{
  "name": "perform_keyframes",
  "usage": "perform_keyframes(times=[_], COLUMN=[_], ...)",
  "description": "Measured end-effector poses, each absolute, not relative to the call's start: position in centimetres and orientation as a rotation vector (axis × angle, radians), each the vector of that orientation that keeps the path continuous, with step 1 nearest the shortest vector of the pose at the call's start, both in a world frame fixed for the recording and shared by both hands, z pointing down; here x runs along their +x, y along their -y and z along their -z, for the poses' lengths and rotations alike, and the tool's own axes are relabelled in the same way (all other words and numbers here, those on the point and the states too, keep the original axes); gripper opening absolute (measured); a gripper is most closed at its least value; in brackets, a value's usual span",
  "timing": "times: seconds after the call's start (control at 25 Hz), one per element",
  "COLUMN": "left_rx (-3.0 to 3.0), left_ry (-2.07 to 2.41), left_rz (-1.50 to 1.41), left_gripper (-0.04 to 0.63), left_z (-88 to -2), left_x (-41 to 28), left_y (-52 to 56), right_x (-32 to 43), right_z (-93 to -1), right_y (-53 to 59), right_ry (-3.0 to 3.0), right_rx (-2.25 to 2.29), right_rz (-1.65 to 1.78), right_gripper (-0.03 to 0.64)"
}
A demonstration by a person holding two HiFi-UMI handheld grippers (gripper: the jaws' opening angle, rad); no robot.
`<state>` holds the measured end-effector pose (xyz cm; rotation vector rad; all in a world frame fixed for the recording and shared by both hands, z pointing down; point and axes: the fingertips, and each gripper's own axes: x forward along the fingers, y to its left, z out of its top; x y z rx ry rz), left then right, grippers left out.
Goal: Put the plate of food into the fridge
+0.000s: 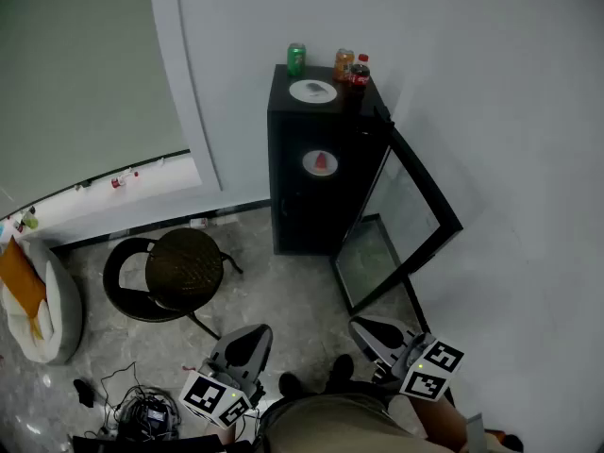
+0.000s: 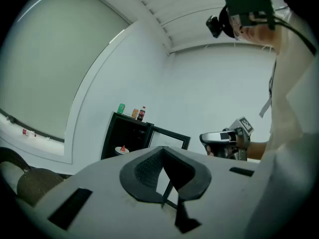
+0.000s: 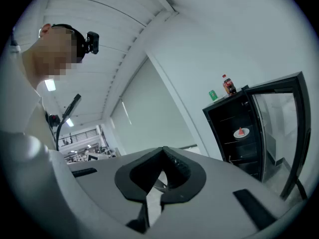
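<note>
Plate of food point(image 1: 321, 162) inside the open black fridge point(image 1: 293, 220)

The fridge point(image 1: 307, 206) is finished in black. The plate point(image 1: 309, 164) is white; the food point(image 1: 322, 161) on it is red. The can point(image 1: 296, 59) is coloured green.

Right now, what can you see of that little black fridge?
A small black fridge stands on the floor against the white wall. Its glass door, black-framed, hangs wide open to the right. A plate of red food sits on a shelf inside. On top rest a white plate, a green can, an orange drink and a cola bottle.
</note>
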<state>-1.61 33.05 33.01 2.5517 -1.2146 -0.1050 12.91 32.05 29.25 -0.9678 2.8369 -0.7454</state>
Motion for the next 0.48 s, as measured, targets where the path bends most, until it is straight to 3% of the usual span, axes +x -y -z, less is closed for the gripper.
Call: perform_keyframes(times=[0.48], left_rx=[2.546], left_ry=[1.253], left_rz=[0.052], left_gripper=[0.01], left_z=[-32.0], left_x=[3.3], left_y=[-30.4], right_x=[16.6], right_z=[-28.9], right_y=[-30.4], right_ry=[-2.893], right_rx=[-0.901], right_rz=[0.668], right_gripper=[0.02])
